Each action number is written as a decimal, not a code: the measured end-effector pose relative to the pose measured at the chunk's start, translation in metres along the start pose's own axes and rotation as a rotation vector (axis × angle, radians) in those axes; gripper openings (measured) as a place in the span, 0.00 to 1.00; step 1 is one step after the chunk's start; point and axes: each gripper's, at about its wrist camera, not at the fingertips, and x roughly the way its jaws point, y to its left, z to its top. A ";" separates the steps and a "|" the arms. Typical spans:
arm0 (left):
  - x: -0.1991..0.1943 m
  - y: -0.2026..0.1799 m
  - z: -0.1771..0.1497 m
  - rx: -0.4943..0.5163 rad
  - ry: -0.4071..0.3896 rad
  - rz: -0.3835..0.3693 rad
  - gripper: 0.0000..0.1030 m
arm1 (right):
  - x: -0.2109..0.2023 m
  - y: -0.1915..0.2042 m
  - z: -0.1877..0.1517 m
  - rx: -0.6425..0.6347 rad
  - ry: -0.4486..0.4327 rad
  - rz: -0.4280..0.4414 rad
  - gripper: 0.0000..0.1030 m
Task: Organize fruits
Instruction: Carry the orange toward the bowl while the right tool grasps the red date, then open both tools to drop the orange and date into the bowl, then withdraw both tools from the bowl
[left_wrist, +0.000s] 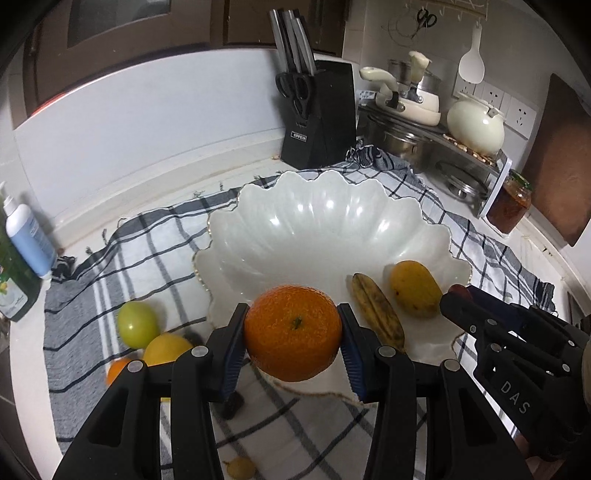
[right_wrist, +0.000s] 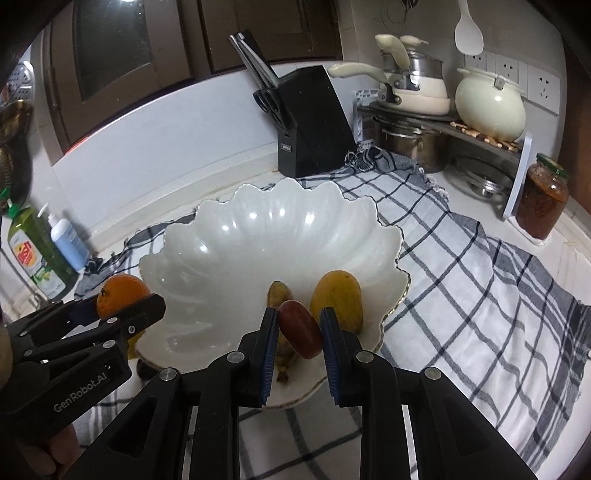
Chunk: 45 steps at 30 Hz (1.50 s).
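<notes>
Left wrist: L claw (left_wrist: 291, 334) tilted down, grips orange (left_wrist: 293, 332) | R claw (right_wrist: 298, 329) pinches red fruit (right_wrist: 300, 328) over bowl (right_wrist: 221, 251)

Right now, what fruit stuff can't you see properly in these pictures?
- Left wrist view: an orange fruit beside the yellow lemon is mostly hidden behind the left gripper, which holds the orange.
- Left wrist view: a small yellowish fruit is cut by the bottom edge and blurred.
- Right wrist view: the banana in the white scalloped bowl is largely covered by the right gripper and its dark red fruit, whose kind is unclear.
</notes>
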 end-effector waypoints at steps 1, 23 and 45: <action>0.004 -0.001 0.001 0.001 0.006 -0.001 0.45 | 0.003 -0.001 0.001 0.002 0.005 0.001 0.24; -0.004 0.005 0.000 -0.010 -0.011 0.066 0.80 | -0.003 -0.012 0.002 0.034 -0.023 -0.096 0.78; -0.070 0.040 -0.039 -0.041 -0.063 0.119 0.87 | -0.060 0.034 -0.022 -0.012 -0.088 -0.145 0.87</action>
